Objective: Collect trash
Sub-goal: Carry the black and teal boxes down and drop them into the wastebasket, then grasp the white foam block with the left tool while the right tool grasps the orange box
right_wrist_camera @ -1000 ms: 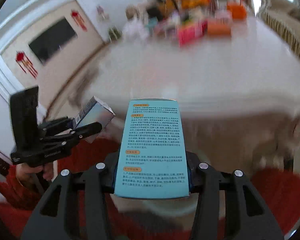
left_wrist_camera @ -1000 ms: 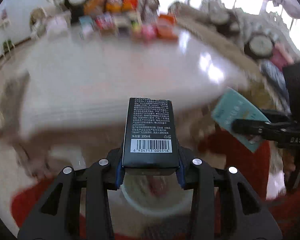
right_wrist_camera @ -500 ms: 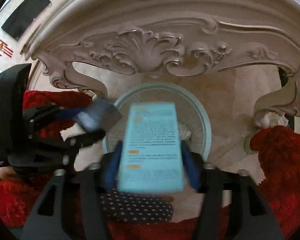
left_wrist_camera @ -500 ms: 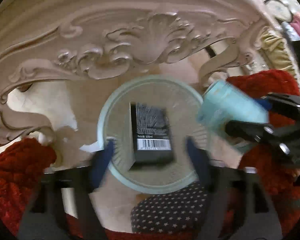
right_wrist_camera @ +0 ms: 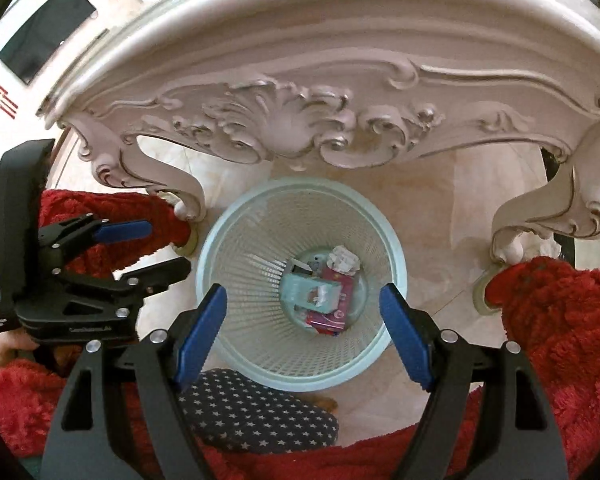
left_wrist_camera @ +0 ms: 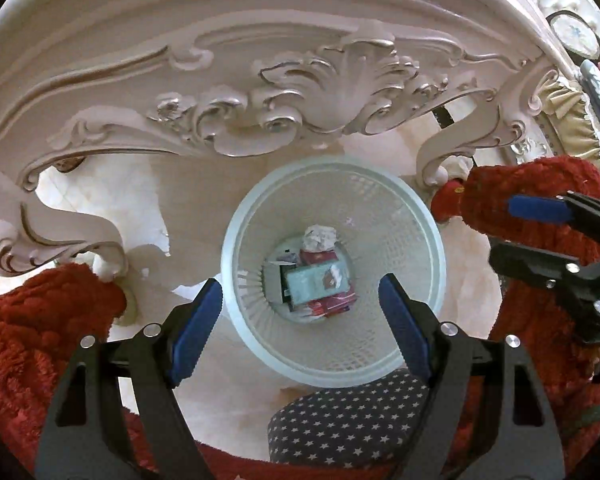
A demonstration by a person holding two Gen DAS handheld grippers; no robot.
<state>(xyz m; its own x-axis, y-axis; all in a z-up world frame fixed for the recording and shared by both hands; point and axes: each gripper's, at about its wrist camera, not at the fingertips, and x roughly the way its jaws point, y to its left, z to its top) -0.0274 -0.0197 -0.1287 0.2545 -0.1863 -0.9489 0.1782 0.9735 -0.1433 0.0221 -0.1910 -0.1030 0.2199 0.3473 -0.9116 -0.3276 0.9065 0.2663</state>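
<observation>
**Both tongs empty over the bin**

We hang above the pale mesh wastebasket [left_wrist_camera: 236,248], which stands on the floor just in front of the carved white table [left_wrist_camera: 300,92]. Our left gripper [left_wrist_camera: 300,312] is spread wide, blue pads well apart, nothing between them. Our right gripper [right_wrist_camera: 302,312] reads the same in its own view: jaws wide, nothing held. Each tool also shows side-on in the other camera, and there too we see no load.

Where the trash lies: at the bottom of the basket. A teal box [left_wrist_camera: 314,282] rests flat on top of the pile, a dark box [left_wrist_camera: 274,284] just beside it on the left, touching or nearly so. Red packaging [left_wrist_camera: 334,304] pokes out beneath them, and a crumpled white wad [left_wrist_camera: 319,238] sits at the far edge of the heap. From the right wrist the teal box [right_wrist_camera: 314,292] and the white wad [right_wrist_camera: 342,260] match this; the dark box is mostly hidden there, so we leave it.

Progress, as we judge it: several pieces are binned, and this deposit looks complete. What is left we cannot say, since the tabletop is out of view from down here. If more litter remains up there, the next step would be to lift both tools clear of the table apron and go back for it.

Red fleece [right_wrist_camera: 560,320] and a star-print slipper [right_wrist_camera: 256,412] crowd the lower frame beside the basket.
</observation>
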